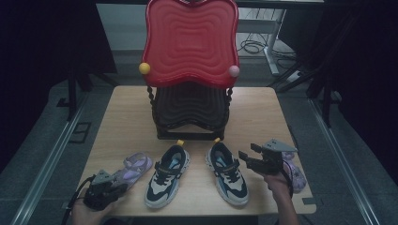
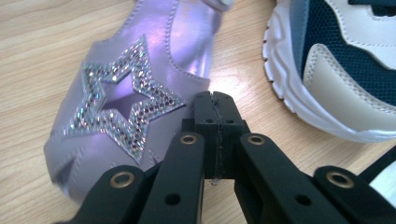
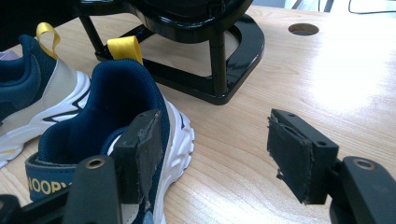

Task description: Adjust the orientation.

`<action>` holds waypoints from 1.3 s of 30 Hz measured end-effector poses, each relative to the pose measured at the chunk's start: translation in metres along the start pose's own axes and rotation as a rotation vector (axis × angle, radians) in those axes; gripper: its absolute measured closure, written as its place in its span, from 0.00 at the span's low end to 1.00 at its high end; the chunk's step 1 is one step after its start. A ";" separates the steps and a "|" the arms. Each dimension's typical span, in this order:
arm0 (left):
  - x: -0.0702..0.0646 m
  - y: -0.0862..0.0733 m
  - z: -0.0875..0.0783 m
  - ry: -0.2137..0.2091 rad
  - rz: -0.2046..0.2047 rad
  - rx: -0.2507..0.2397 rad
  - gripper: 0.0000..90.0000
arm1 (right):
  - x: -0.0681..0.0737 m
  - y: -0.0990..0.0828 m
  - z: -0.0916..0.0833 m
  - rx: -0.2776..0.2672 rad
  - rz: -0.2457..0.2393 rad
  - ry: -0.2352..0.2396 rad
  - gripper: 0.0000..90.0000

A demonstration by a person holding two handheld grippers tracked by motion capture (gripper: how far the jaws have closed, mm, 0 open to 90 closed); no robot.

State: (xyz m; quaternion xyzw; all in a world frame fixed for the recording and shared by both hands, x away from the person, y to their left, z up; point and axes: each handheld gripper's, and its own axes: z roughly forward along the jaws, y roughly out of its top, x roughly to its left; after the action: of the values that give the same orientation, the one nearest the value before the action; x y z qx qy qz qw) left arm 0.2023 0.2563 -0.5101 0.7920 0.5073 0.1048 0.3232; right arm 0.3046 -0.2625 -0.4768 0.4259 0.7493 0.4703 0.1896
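Shoes lined up before a two-tier rack, grippers poised at either end of the row.

The left gripper [image 1: 109, 187], at the lower left of the high view, has its jaws clenched together with nothing between them, tips resting just beside the toe of the purple star shoe [image 2: 126, 93], likely to nudge it rather than grasp it. The right gripper [image 1: 251, 157], at the lower right, holds its jaws spread wide and empty beside the right sneaker [image 1: 228, 172], apparently lined up to take its heel. The left sneaker [image 1: 167, 174] lies between the two. A second purple shoe [image 1: 295, 172] seems to lie under the right hand, though it is mostly hidden. The red-and-black shoe rack [image 1: 190, 70] stands behind on the wooden table [image 1: 126, 108].
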 end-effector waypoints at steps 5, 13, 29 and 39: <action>-0.001 -0.004 -0.002 0.024 -0.007 -0.001 1.00 | 0.000 -0.001 0.001 0.005 -0.004 -0.003 0.39; 0.004 -0.003 -0.004 0.030 -0.020 -0.011 1.00 | 0.001 -0.001 0.000 0.006 -0.005 -0.003 0.39; 0.018 0.000 -0.010 0.103 -0.021 -0.021 1.00 | 0.001 -0.003 0.001 0.011 -0.004 -0.003 0.39; 0.036 0.004 -0.012 0.143 -0.043 -0.018 1.00 | 0.001 -0.004 0.002 0.015 -0.004 -0.006 0.39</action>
State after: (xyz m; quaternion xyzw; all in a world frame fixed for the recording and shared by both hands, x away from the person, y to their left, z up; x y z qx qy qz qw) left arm 0.2160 0.2919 -0.5040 0.7685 0.5450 0.1585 0.2953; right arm 0.3035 -0.2613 -0.4806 0.4272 0.7530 0.4631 0.1895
